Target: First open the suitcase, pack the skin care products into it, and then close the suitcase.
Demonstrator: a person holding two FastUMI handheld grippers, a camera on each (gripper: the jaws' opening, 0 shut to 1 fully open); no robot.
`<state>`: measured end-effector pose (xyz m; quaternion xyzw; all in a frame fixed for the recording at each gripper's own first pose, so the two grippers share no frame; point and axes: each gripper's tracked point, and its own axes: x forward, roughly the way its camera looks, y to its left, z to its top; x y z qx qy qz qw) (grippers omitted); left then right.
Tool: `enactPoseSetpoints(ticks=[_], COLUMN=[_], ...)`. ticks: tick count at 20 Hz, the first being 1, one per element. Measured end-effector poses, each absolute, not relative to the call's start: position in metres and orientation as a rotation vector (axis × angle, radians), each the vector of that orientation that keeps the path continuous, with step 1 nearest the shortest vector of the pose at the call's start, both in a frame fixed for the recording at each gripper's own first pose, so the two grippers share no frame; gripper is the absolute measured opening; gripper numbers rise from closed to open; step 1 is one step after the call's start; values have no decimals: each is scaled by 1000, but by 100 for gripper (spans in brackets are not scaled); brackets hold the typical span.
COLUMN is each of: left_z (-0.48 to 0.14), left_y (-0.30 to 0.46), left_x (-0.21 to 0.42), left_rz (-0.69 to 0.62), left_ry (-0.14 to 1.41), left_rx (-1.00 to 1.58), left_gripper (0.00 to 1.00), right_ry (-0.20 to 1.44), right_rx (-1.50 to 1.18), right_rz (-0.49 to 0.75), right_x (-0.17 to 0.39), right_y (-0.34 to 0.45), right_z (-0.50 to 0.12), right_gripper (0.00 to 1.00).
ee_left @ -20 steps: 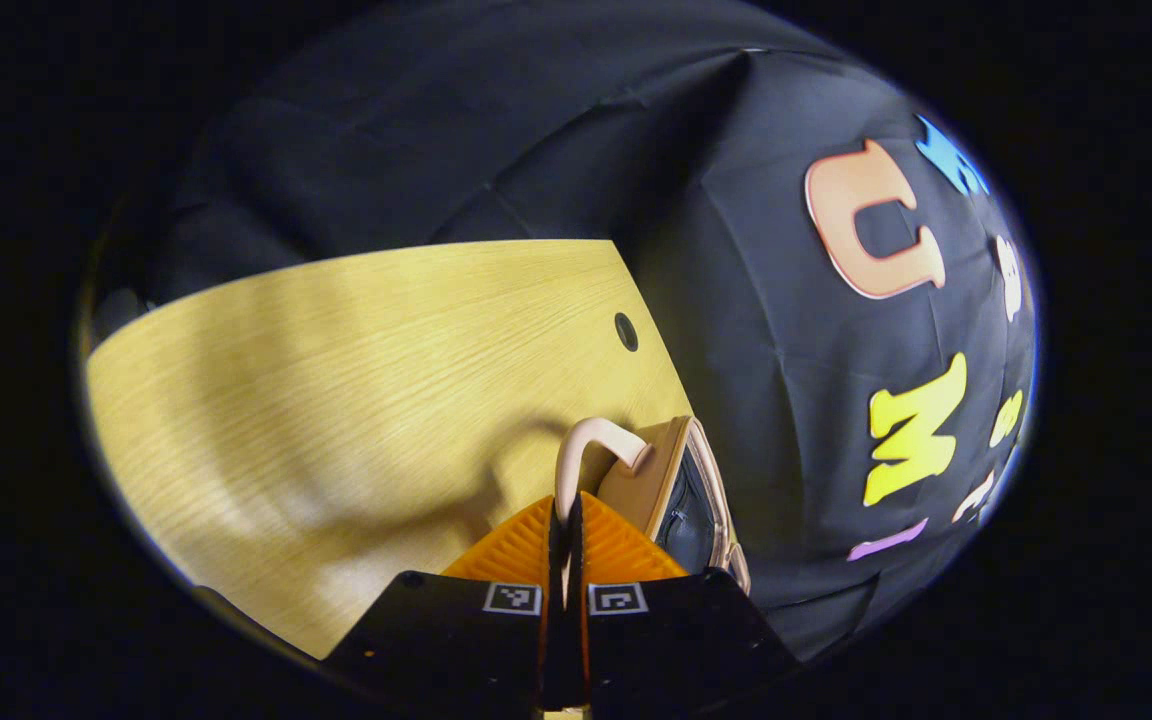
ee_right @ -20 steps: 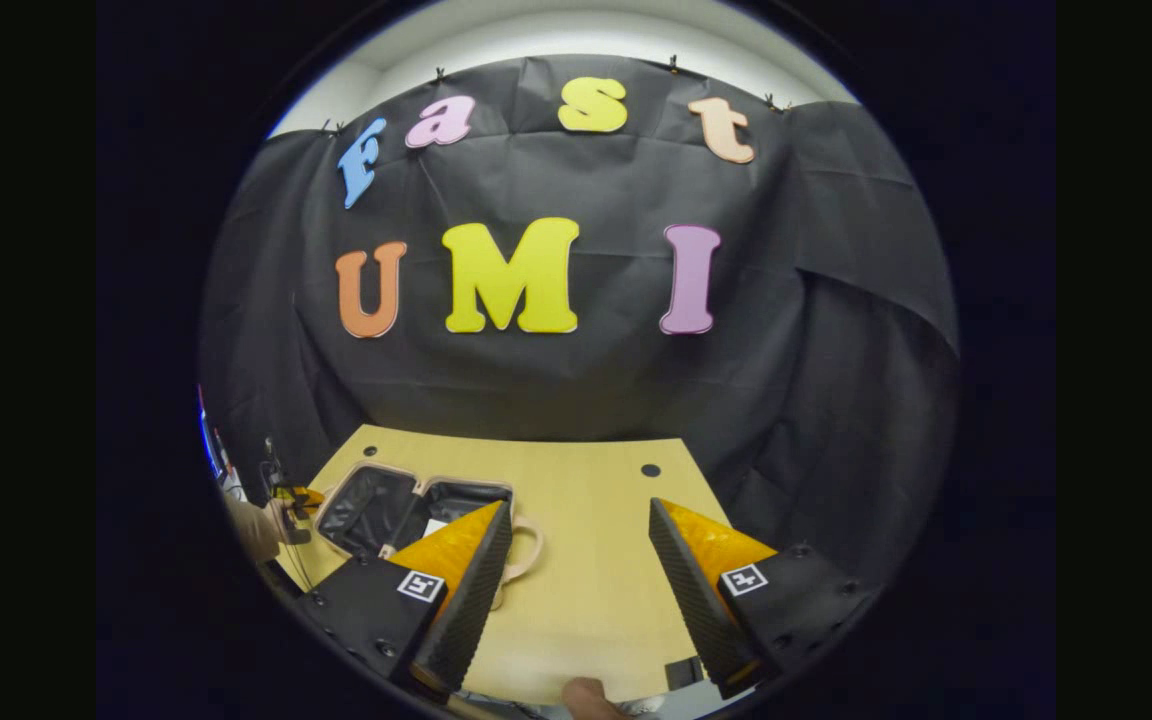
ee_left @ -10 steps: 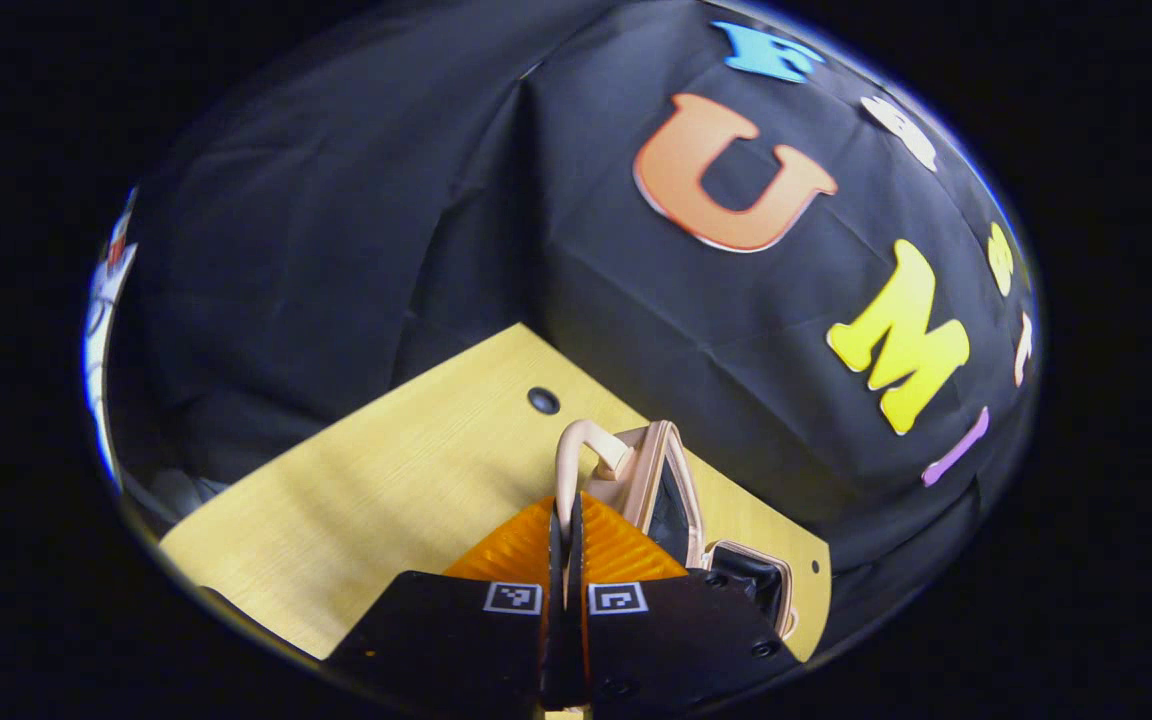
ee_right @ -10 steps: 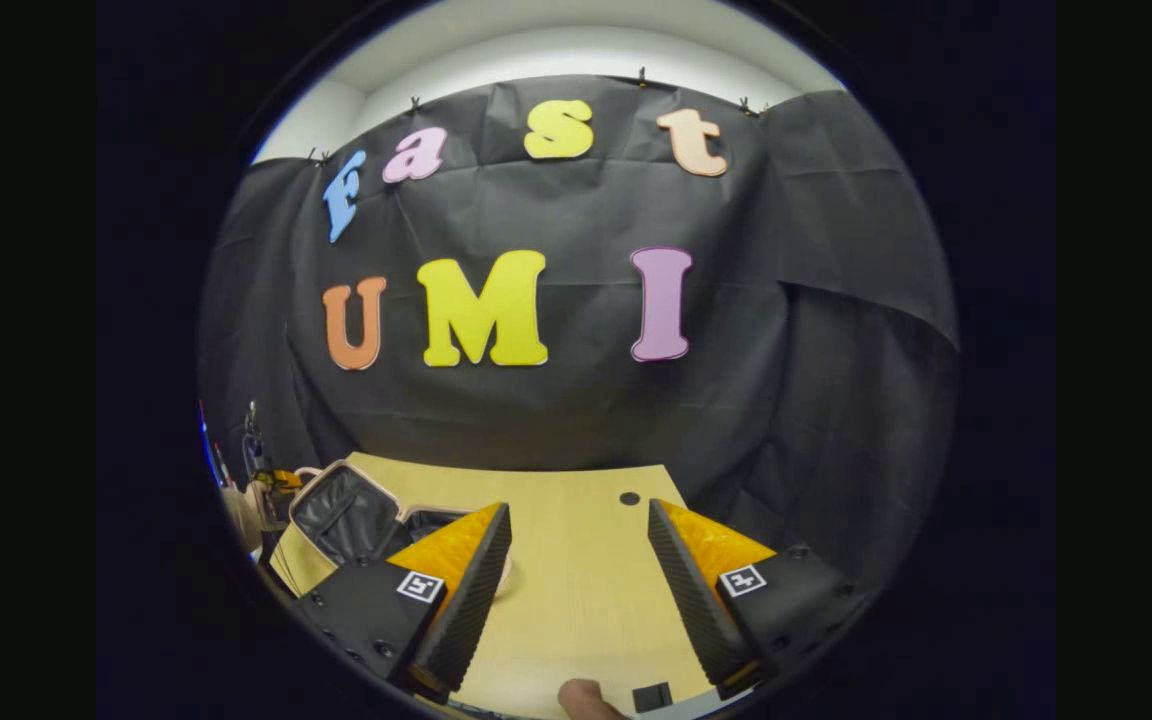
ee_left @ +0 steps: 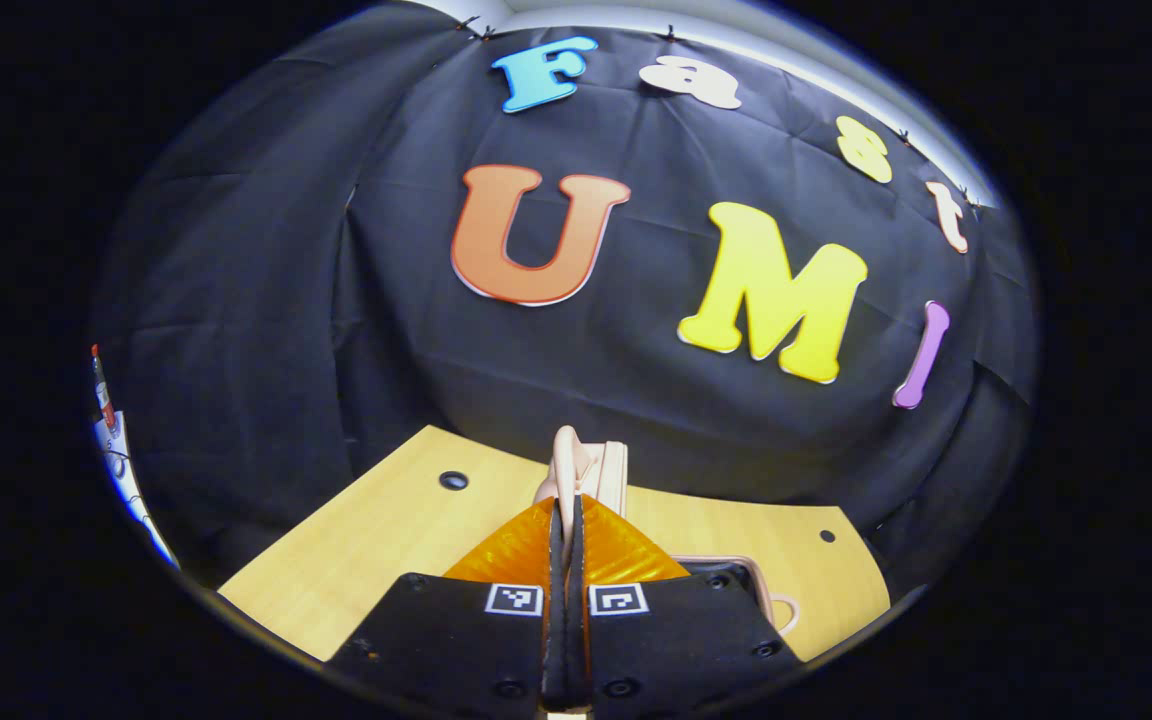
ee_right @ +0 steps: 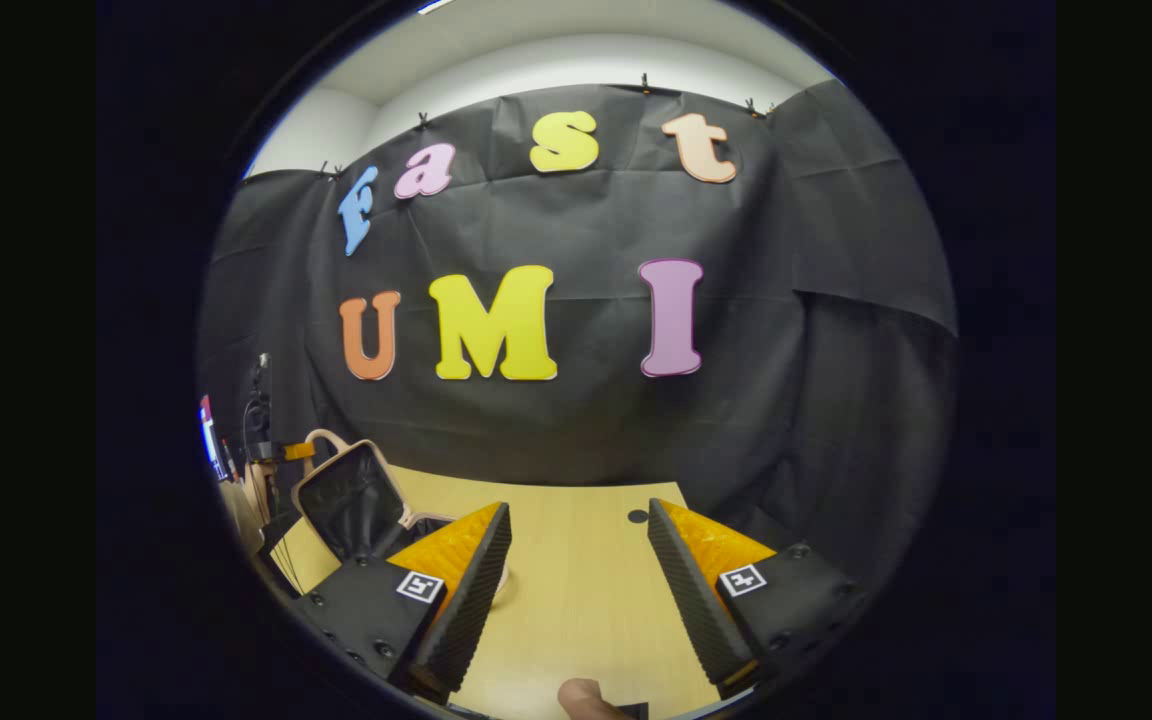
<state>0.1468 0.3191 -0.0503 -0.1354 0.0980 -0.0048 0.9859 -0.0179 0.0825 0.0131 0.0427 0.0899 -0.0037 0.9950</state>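
- Right now my left gripper [ee_left: 566, 520] sits closed tight on the pale handle [ee_left: 566, 462] of the suitcase lid [ee_left: 612, 468], both fingers pressed against it with almost no gap between them.
- From the left gripper view the lid stands nearly on edge straight ahead of my fingers, so I see its thin pinkish rim rather than its face.
- Just to the right of my left gripper, the lower half of the suitcase [ee_left: 748, 578] lies flat on the wooden table [ee_left: 376, 530], its rim and a second handle loop showing beside the gripper's body.
- My left gripper points level toward the back of the booth, with the table edge low and the black cloth wall [ee_left: 236, 300] rising beyond.
- My right gripper [ee_right: 576, 545] hangs above the table with its fingers spread wide and nothing between them; bare tabletop shows in the gap.
- At the bottom edge of the right gripper view a fingertip [ee_right: 584, 696] of my own hand pokes in.
- Farther off to the left in the right gripper view, the suitcase [ee_right: 351, 500] stands with its lid tipped up, dark lining facing me, the handle arching over its top.
- Beside that lid I can make out my other gripper and hand, small and blurred, at the handle.
- I cannot tell from here whether any skin care products lie inside the case.
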Motion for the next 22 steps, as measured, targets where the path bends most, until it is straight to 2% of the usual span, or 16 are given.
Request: enactPoseSetpoints(ticks=[10, 11, 13, 14, 15, 16, 20, 22], left_z=[-51, -54, -61, -67, -74, -82, -119, -142], left_y=[177, 164, 138, 123, 108, 95, 41, 21], left_x=[132, 132, 134, 134, 135, 132, 133, 134], left_rz=[-190, -202, -226, -242, -259, -277, -347, -363], left_ry=[185, 194, 214, 229, 247, 263, 350, 397], left_rx=[-293, -292, -280, -276, -271, -264, -231, -212], left_gripper=[3, 3, 3, 3, 3, 3, 3, 3], right_ry=[145, 147, 160, 168, 175, 184, 218, 240], right_rx=[-23, -19, -15, -16, -18, -21, -28, -16], right_rz=[82, 88, 99, 105, 109, 114, 119, 118], right_x=[-19, -18, -14, -13, -12, -11, -10, -9], right_y=[47, 42, 35, 33, 29, 25, 7, 0], right_z=[12, 11, 5, 1, -3, -7, -23, -32], right_gripper=[81, 77, 81, 77, 81, 77, 77, 81])
